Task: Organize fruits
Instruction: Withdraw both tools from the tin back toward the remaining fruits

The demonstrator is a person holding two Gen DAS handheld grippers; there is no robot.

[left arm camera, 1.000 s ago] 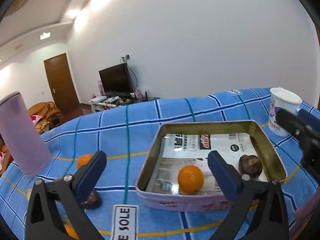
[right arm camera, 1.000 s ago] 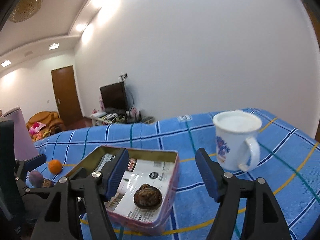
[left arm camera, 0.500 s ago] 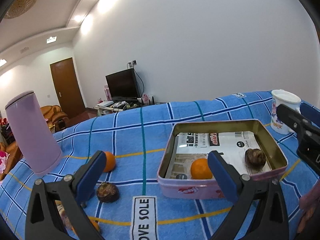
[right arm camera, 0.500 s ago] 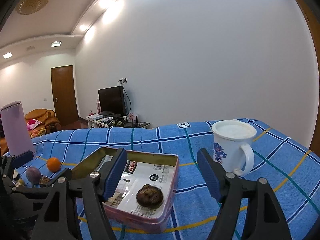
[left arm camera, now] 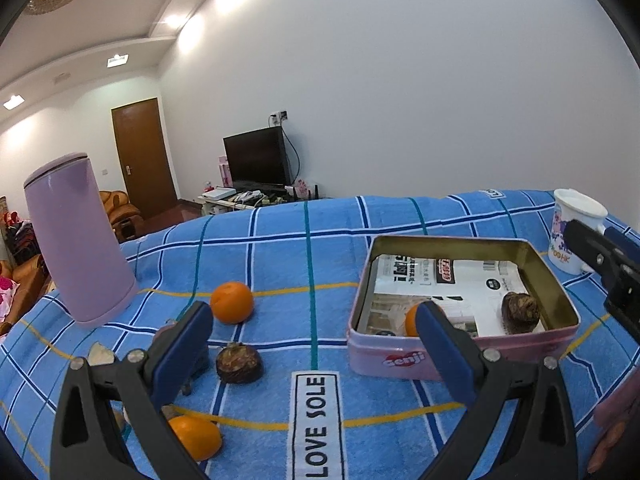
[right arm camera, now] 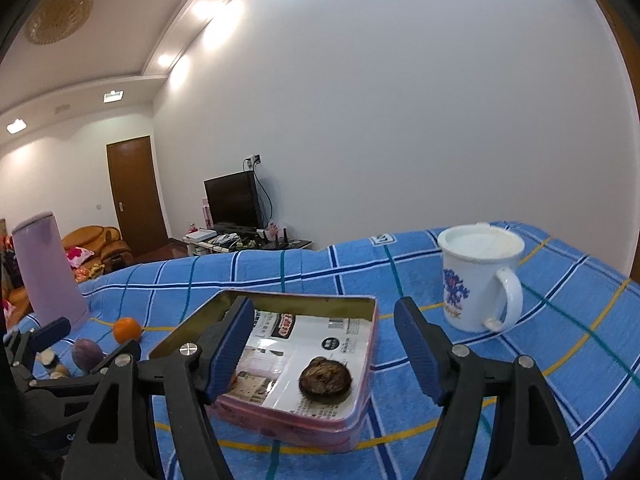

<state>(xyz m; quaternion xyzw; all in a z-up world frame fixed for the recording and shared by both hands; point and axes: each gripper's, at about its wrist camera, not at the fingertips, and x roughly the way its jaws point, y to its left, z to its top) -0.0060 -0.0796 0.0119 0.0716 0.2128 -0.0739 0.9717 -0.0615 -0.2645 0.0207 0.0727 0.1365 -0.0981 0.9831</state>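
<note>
Blue cloth [left arm camera: 280, 240], tin [left arm camera: 560, 300] lengthwise away

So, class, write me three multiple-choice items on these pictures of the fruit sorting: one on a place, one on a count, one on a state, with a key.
1. Where does the dark brown fruit seen from the right wrist lie?
A. inside the pink tin
B. in the white mug
C. beside the purple flask

2. How many oranges lie on the blue cloth outside the tin?
A. none
B. two
C. five

3. How do the left tongs stand?
A. shut on an orange
B. open, holding nothing
C. shut on the mug

Key: 1 A, it rests on the tin's printed paper. 2 B, one orange near the flask, another at the near edge. 3 B, its blue pads are spread with only cloth between.
</note>
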